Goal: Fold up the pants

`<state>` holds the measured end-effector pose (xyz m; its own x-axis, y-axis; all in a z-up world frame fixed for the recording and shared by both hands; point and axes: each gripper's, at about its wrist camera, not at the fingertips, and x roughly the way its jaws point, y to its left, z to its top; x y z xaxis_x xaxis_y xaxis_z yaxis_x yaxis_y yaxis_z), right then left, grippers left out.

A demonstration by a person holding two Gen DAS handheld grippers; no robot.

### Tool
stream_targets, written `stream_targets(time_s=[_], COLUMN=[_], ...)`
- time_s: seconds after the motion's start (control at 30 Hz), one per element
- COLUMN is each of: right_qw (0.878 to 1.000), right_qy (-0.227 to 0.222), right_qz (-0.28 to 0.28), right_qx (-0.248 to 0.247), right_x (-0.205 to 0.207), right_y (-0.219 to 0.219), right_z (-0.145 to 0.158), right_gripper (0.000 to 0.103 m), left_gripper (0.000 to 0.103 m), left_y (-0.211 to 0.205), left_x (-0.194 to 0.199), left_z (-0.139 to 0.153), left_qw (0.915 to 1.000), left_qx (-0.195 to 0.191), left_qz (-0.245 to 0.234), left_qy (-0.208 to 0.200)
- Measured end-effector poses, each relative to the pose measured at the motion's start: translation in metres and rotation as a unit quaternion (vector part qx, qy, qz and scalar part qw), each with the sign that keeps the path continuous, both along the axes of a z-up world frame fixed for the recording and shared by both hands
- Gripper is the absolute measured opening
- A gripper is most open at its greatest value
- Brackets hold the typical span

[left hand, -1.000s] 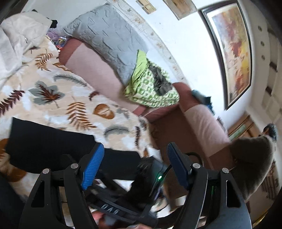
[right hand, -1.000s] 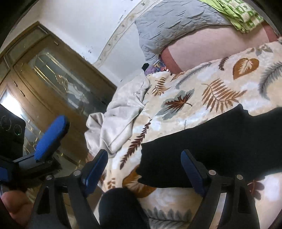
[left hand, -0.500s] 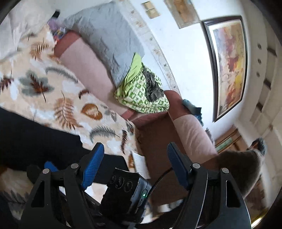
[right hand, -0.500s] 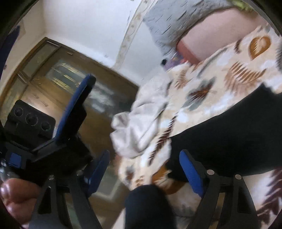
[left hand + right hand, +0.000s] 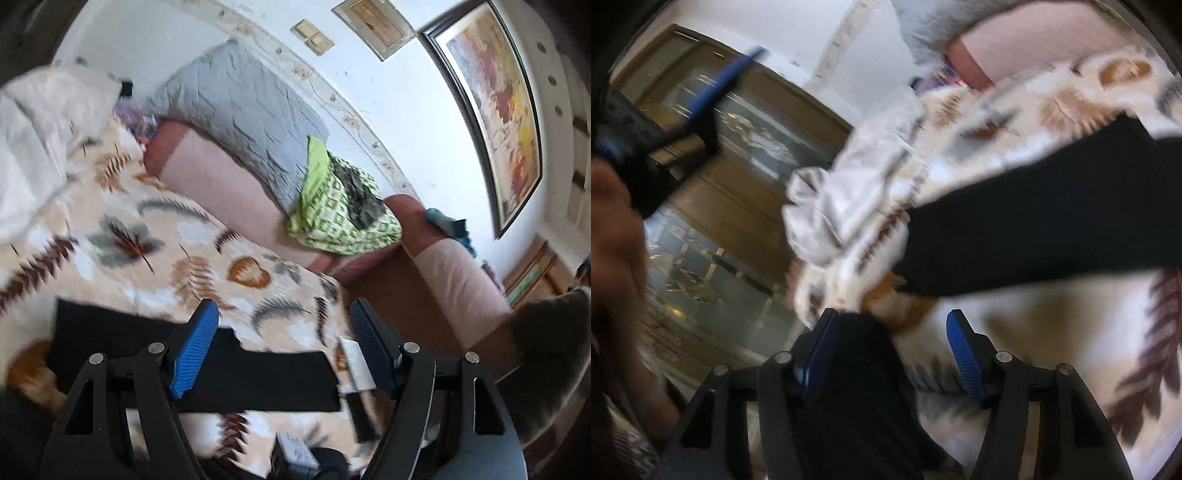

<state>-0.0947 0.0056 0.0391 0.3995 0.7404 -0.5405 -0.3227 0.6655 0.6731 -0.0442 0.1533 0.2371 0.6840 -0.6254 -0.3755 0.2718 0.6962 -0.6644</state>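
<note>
The black pants (image 5: 258, 380) lie flat on the leaf-print blanket (image 5: 155, 236), stretched left to right. My left gripper (image 5: 284, 350) is open and empty, held above the pants' right end near the blanket's edge. In the right wrist view the pants (image 5: 1034, 229) cross the right half, and a separate dark cloth shape (image 5: 857, 398) lies between the fingers. My right gripper (image 5: 890, 347) is open above the blanket, holding nothing. The left gripper (image 5: 665, 110) shows blurred at the upper left of that view.
A crumpled white sheet (image 5: 33, 147) lies at the blanket's left end. A pink sofa back (image 5: 229, 184) carries a grey quilt (image 5: 240, 110) and a green patterned bundle (image 5: 340, 214). A wooden glass-front cabinet (image 5: 720, 166) stands beyond the bed. A framed painting (image 5: 495, 103) hangs on the wall.
My left gripper has swung back so more of the blanket, sheet and pants show. The right gripper has moved down and right toward the blanket; its view is blurred with motion.
</note>
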Motion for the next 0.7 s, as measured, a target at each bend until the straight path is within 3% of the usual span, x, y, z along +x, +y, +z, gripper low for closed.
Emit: stream_targets(time_s=[0.1,0.2,0.3,0.4,0.57,0.7], right_qw=[0.998,0.987,0.974,0.951,0.907,0.897], right_qy=[-0.002,-0.061,-0.068,-0.074,-0.017,0.05], right_qz=[0.005,-0.024,-0.068,-0.152,-0.268,-0.316], right_qx=[-0.059,-0.15,-0.207,-0.26,-0.325,-0.306], right_x=[-0.013,-0.023,-0.016,-0.003,0.025,0.033], right_y=[-0.002,-0.025,-0.069,-0.146,-0.272,-0.345], right_z=[-0.019,-0.01,0.005,0.024,0.036,0.025], right_gripper=[0.061,0.063,0.065,0.076,0.076,0.074], left_gripper=[0.074,0.074,0.075,0.075,0.075,0.075], left_y=[0.01,0.014,0.009,-0.003,-0.029,-0.043], left_x=[0.005,0.013,0.024,0.034,0.049,0.054], left_z=[0.01,0.005,-0.023,-0.064,-0.127,-0.155], left_qw=[0.9995,0.9978,0.9956,0.9896,0.9765,0.9677], left_qx=[0.027,0.061,0.086,0.125,0.177,0.203], left_qz=[0.016,0.026,0.014,0.009,-0.007,-0.022], left_qy=[-0.008,0.0,0.035,0.07,0.123,0.148])
